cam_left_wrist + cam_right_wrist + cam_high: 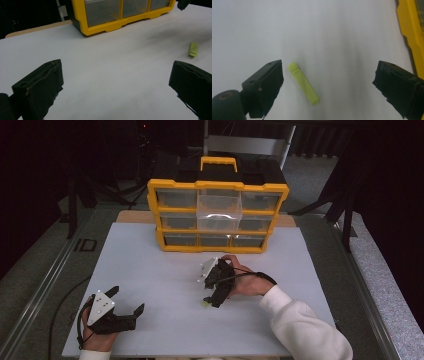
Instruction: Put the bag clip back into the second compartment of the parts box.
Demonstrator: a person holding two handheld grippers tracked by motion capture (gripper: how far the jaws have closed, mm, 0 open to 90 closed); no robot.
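Observation:
A small lime-green stick-shaped piece [303, 83] lies flat on the white table top [165, 265]. My right gripper [329, 85] hovers over it, jaws wide open, the piece close to the left jaw and free of both. In the high view the right gripper [216, 299] points down at the table's middle, with the green piece [206, 303] peeking out by its tip. My left gripper [129, 301] rests at the table's near left corner, open and empty; from the left gripper view the green piece [193, 49] lies far off to the right.
A yellow-and-black drawer organiser [218, 215] with clear drawers stands at the back of the table; one clear drawer [219, 210] in its middle column is pulled partly out. Its yellow frame [412, 30] runs along the right edge of the right gripper view.

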